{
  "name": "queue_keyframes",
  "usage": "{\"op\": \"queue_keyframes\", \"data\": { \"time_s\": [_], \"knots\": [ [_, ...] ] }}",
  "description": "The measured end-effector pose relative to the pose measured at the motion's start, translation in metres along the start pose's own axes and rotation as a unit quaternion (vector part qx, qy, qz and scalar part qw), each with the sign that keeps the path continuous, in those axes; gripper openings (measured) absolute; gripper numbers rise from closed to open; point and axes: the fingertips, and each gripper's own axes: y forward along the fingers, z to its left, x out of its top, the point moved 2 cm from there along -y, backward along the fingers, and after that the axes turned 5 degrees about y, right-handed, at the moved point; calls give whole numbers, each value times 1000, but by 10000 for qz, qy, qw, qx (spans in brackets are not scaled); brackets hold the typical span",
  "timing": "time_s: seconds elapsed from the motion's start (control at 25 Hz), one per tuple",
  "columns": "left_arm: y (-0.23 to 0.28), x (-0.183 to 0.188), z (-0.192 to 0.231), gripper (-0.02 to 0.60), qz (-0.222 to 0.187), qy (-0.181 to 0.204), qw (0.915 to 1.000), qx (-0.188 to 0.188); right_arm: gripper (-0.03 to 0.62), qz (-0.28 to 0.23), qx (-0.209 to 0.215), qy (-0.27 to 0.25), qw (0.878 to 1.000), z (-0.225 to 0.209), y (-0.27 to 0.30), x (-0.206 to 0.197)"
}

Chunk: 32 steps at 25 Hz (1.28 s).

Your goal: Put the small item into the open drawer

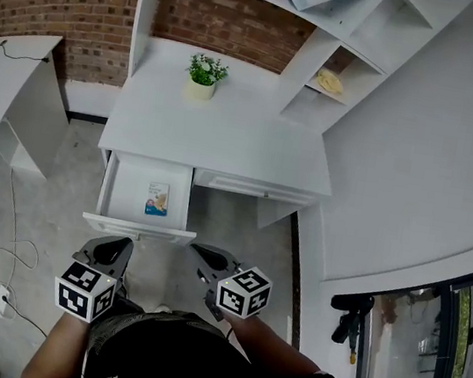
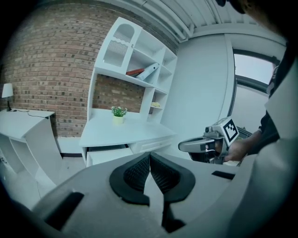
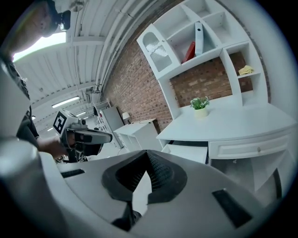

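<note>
The small item (image 1: 157, 199), a flat packet, lies inside the open drawer (image 1: 137, 229), just ahead of both pairs of fingers. The left gripper (image 1: 118, 243) and right gripper (image 1: 202, 251) hover before the drawer front, each with its fingers pressed together and empty. Farther ahead, a potted plant (image 1: 205, 75) stands on the tabletop (image 1: 227, 133).

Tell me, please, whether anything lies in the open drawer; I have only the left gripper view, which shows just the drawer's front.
Observer: Yes. The head view shows a small blue-and-white packet lying flat in the open drawer.
Operator: Thank you. Do the right tongs hold anything?
Observer: No. In the right gripper view the right tongs are shut with nothing between them.
</note>
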Motion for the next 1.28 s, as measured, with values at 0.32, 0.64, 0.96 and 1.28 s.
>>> {"op": "queue_keyframes", "data": {
  "time_s": [0.32, 0.64, 0.96, 1.28],
  "knots": [
    [-23, -13, -31, 18, 25, -9, 9998, 212, 5, -18, 87, 11, 10000, 12, -35, -23],
    [-30, -12, -25, 18, 62, 87, 9999, 96, 5, -100, 94, 40, 9999, 37, -40, -21],
    [-37, -8, -2, 18, 85, 171, 9997, -172, 5, -210, -275, 13, 9994, 55, -26, -17],
    [-50, -15, 21, 18, 197, 262, 9989, -327, 3, -250, -537, 102, 9982, 68, -8, -16]
  ]
}}
